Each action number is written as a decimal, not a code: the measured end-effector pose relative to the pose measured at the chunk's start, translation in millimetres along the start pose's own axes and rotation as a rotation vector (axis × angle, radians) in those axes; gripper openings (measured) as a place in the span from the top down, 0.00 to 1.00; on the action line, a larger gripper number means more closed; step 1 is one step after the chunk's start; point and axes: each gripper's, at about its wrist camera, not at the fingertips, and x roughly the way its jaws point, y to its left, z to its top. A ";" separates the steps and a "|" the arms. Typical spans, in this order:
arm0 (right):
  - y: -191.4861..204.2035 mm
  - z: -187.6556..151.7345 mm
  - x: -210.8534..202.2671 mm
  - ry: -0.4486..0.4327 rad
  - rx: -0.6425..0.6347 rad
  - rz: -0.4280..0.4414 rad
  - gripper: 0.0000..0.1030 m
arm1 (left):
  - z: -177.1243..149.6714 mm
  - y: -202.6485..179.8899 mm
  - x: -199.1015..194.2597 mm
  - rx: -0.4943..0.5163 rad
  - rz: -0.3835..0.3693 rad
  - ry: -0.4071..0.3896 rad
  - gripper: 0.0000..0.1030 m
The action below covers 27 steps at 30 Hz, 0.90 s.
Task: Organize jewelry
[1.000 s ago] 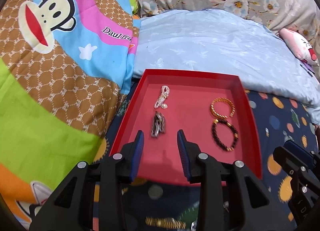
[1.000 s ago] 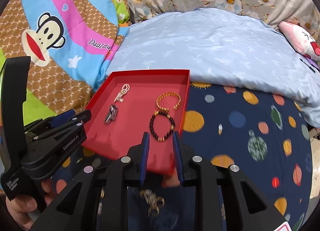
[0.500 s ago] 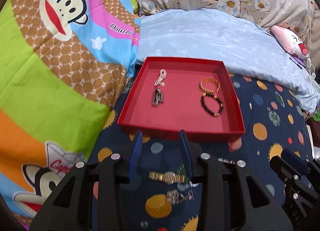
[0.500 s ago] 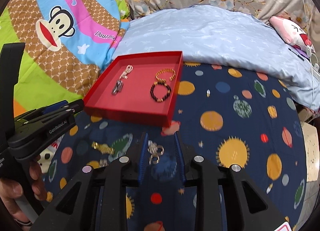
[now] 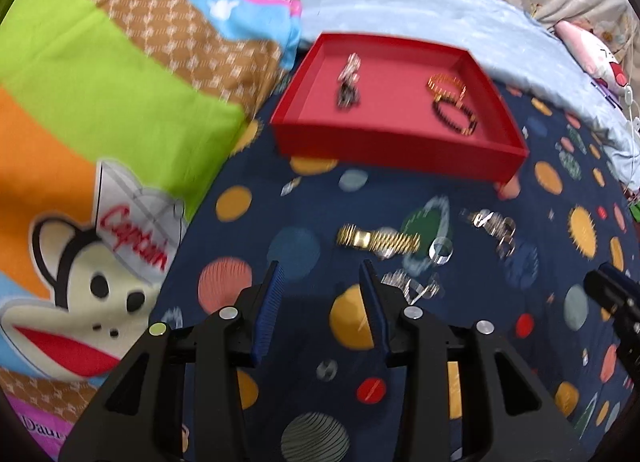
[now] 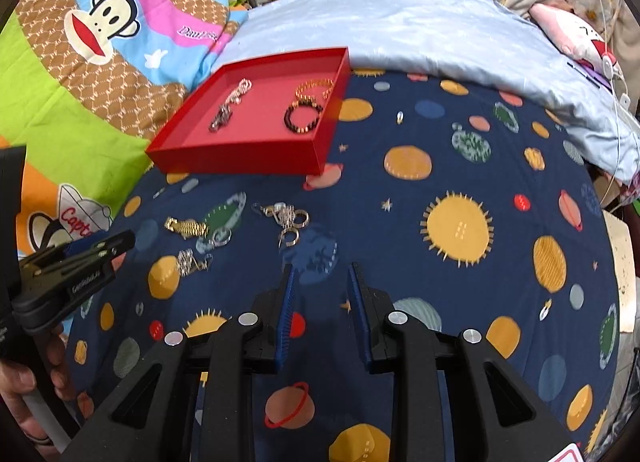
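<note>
A red tray lies on the planet-print bedsheet and holds a pearl piece, a dark chain, a gold bracelet and a dark bead bracelet. Loose on the sheet in front of the tray lie a gold watch band, a clear ring, a silver chain and a silver ring cluster. My left gripper is open and empty, just short of the band. My right gripper is open and empty, near the ring cluster.
A monkey-print quilt is heaped on the left. A light blue pillow lies behind the tray. A pink plush toy sits at the far right. The left gripper's body shows in the right wrist view.
Both grippers have pulled back from the tray toward the near side of the bed. The loose jewelry on the sheet has come into view in front of them.
</note>
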 end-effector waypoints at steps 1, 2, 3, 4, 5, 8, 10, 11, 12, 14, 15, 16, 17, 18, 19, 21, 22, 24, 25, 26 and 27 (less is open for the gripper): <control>0.5 -1.8 1.7 0.006 0.000 0.002 0.75 | -4.2 1.9 1.4 -0.004 -0.001 0.008 0.60; 1.5 -4.3 3.5 0.013 -0.002 0.002 0.75 | -10.0 4.4 2.8 -0.009 -0.005 0.013 0.59; 2.7 -6.5 4.7 0.019 -0.004 0.003 0.75 | -14.6 6.0 3.5 -0.011 -0.008 0.015 0.57; 3.8 -8.5 6.1 0.025 -0.006 0.004 0.75 | -17.9 7.2 3.9 -0.012 -0.010 0.016 0.56; 4.9 -10.6 7.4 0.031 -0.009 0.005 0.75 | -22.9 8.9 4.6 -0.014 -0.010 0.017 0.52; 7.3 -15.4 10.0 0.045 -0.013 0.008 0.75 | -33.1 12.3 6.2 -0.024 -0.017 0.018 0.49; 7.7 -17.5 10.4 0.049 -0.014 0.008 0.75 | -36.5 14.3 9.0 -0.031 -0.023 0.026 0.49; 7.9 -17.8 10.5 0.050 -0.015 0.009 0.75 | -38.7 15.7 11.2 -0.038 -0.028 0.035 0.49; 8.0 -18.3 10.4 0.051 -0.015 0.009 0.75 | -40.0 16.4 12.5 -0.043 -0.032 0.041 0.49; 8.0 -19.0 10.2 0.051 -0.016 0.008 0.75 | -41.4 17.7 14.3 -0.051 -0.036 0.044 0.49; 7.7 -18.7 10.2 0.052 -0.016 0.008 0.75 | -41.6 17.7 15.2 -0.053 -0.035 0.045 0.49; 7.8 -18.7 10.3 0.052 -0.016 0.008 0.75 | -40.6 17.4 16.3 -0.055 -0.038 0.048 0.49; 7.8 -18.9 10.6 0.053 -0.015 0.008 0.75 | -39.6 16.9 17.3 -0.056 -0.039 0.047 0.48; 7.9 -18.9 10.8 0.054 -0.016 0.008 0.75 | -38.0 16.5 18.2 -0.057 -0.039 0.045 0.48; 8.1 -19.0 11.5 0.055 -0.017 0.008 0.75 | -35.3 15.7 20.0 -0.059 -0.040 0.043 0.48; 8.1 -19.0 12.8 0.059 -0.016 0.008 0.75 | -29.9 14.3 24.0 -0.065 -0.044 0.043 0.48; 8.0 -18.7 13.4 0.061 -0.017 0.009 0.75 | -25.3 13.5 26.9 -0.071 -0.050 0.044 0.48; 8.5 -18.3 14.4 0.063 -0.019 0.008 0.75 | -18.7 11.6 29.9 -0.085 -0.060 0.045 0.48; 8.4 -17.8 14.8 0.065 -0.019 0.009 0.75 | -14.6 10.6 31.2 -0.096 -0.069 0.045 0.48; 8.3 -17.5 15.6 0.068 -0.018 0.010 0.75 | -8.7 8.0 32.5 -0.108 -0.084 0.042 0.48; 8.3 -17.1 16.1 0.069 -0.018 0.010 0.75 | -4.8 5.3 33.5 -0.112 -0.091 0.040 0.48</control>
